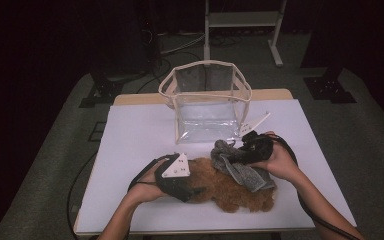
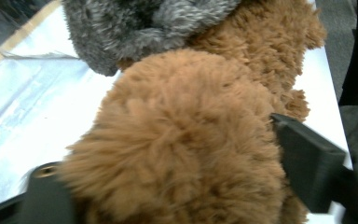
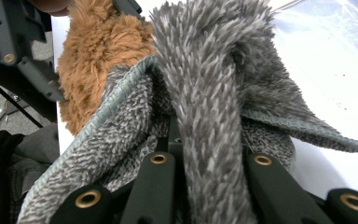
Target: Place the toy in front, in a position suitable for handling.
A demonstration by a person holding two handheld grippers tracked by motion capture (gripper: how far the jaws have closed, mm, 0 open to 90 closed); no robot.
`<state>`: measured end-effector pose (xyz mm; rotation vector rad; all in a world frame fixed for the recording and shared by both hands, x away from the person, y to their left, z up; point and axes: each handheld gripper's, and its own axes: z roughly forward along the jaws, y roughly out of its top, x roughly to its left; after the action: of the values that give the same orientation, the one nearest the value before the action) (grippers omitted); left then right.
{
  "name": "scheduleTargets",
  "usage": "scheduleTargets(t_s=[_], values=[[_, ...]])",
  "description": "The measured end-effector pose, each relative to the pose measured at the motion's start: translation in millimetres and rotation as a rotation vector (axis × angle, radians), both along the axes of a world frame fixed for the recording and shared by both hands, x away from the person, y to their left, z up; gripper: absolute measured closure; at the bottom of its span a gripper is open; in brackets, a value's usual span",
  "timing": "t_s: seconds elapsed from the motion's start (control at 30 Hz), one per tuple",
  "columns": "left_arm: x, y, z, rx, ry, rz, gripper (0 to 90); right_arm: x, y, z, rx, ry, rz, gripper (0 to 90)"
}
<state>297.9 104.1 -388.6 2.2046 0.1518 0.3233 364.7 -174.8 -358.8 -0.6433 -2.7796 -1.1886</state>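
High view: left tongs (image 1: 192, 192) clenched around brown plush (image 1: 230, 192); right tongs (image 1: 235, 156) pinching grey cloth (image 1: 245, 172) atop it.

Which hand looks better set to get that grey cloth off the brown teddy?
The right. Its gripper is shut on a fold of the grey cloth, ready to pull it away. The left gripper clasps the brown plush toy, holding it down on the table.

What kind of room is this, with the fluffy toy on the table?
Probably a recording studio or lab, not a home: a white table ringed by dark curtains, cables and stand feet on the floor, and hand-held grippers working a brown plush toy.
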Motion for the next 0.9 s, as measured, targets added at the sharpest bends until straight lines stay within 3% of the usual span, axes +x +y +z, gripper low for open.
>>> scheduleTargets(t_s=[0.23, 0.37, 0.47, 0.57, 0.67, 0.8, 0.9], values=[[-3.5, -6.8, 0.0, 0.006, -0.027, -0.025, 29.9, -6.6, 20.8, 20.1, 0.028, -0.037, 0.048, 78.3], [-5.1, -3.9, -0.7, 0.01, -0.027, -0.032, 29.7, -5.7, 33.5, 12.6, -0.031, -0.043, 0.072, 78.2], [-2.4, -0.1, -0.7, 0.0, -0.015, -0.024, 27.0, -2.2, 24.3, 3.1, -0.034, -0.019, 0.041, 78.3], [4.5, 4.5, -0.8, -0.02, 0.021, 0.009, 19.7, -1.6, 8.3, -0.8, -0.003, -0.007, 0.011, 78.4], [8.0, 7.3, -2.6, -0.05, 0.051, 0.015, 20.4, -1.8, -4.4, -2.0, 0.022, -0.001, -0.008, 78.4], [5.7, 3.2, -3.7, -0.05, 0.022, -0.003, 30.4, -4.8, -5.9, 4.3, 0.048, -0.019, -0.006, 78.3], [3.9, -2.4, -3.1, -0.061, 0.001, -0.006, 33.0, -13.3, 7.6, 18.7, 0.076, -0.054, 0.034, 78.1]])
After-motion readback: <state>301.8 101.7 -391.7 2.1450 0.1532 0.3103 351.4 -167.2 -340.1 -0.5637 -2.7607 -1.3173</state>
